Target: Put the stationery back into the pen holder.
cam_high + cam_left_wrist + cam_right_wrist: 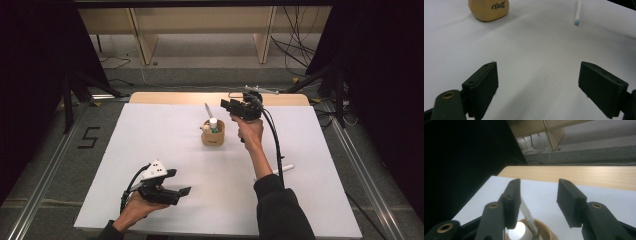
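Note:
A tan cup (213, 135) marked "Best" stands mid-table with a white-capped bottle (213, 123) and a long pale stick (208, 111) poking out of it. My right gripper (226, 105) hovers open just right of and above the cup; in the right gripper view the cup's rim (544, 226), the white cap (518, 232) and the stick (526, 211) lie below the jaws. My left gripper (180, 182) is held open low over the near left of the white sheet. In the left gripper view the cup (489, 9) and a white pen (577, 12) lie far ahead.
The white pen (282, 169) lies on the sheet by the right forearm. A white sheet (150, 145) covers the table, with a wooden strip (200, 97) along the far edge. Wooden furniture legs and cables stand beyond; dark drapes flank both sides.

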`<state>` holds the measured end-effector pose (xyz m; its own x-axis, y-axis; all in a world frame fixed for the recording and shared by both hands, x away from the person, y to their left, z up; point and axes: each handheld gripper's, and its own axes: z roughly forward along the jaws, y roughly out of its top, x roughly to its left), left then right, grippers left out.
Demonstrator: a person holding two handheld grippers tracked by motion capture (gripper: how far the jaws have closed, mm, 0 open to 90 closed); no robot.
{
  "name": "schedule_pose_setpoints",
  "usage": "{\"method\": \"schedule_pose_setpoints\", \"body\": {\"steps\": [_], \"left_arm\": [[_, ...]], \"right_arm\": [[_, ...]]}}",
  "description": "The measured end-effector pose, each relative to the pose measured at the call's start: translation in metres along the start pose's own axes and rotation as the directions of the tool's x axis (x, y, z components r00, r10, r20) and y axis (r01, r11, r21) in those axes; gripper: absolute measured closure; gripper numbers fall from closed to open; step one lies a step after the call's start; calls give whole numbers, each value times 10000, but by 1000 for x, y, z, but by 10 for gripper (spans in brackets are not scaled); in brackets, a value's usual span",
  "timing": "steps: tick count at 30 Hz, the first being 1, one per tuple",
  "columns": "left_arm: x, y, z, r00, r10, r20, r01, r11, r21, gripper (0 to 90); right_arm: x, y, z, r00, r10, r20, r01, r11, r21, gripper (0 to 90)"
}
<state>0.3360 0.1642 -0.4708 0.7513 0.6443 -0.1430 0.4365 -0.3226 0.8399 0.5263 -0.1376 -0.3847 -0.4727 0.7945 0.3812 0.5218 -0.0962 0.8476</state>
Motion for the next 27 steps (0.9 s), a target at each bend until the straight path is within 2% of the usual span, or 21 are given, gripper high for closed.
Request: {"method": "schedule_pose_setpoints", "body": {"steps": [6,9,11,17,23,25,27], "left_arm": [[0,0,0,10000,-29,-23,29,10000,39,158],[1,0,0,9999,-163,44,163,9999,7,158],[2,0,0,9997,-218,67,217,9998,13,157],[1,1,1,9995,-312,73,313,9995,-17,157],[1,2,2,9993,-378,81,378,9993,-14,157],[1,2,2,9992,-371,127,371,9993,-9,157],[1,3,3,9982,-530,272,530,9986,-11,158]], "right_arm": [[-3,-2,-21,9997,-253,-46,253,9996,-86,472],[-4,-6,-33,9975,-696,90,696,9976,15,439],[-5,-10,-41,9966,-818,35,818,9966,86,423],[-10,-21,-64,9961,-876,-55,877,9960,188,376],[-13,-34,-84,9931,-1169,-20,1169,9928,274,356],[-13,-39,-89,9925,-1220,-63,1221,9922,247,352],[-12,-44,-94,9921,-1252,-101,1255,9917,290,343]]}}
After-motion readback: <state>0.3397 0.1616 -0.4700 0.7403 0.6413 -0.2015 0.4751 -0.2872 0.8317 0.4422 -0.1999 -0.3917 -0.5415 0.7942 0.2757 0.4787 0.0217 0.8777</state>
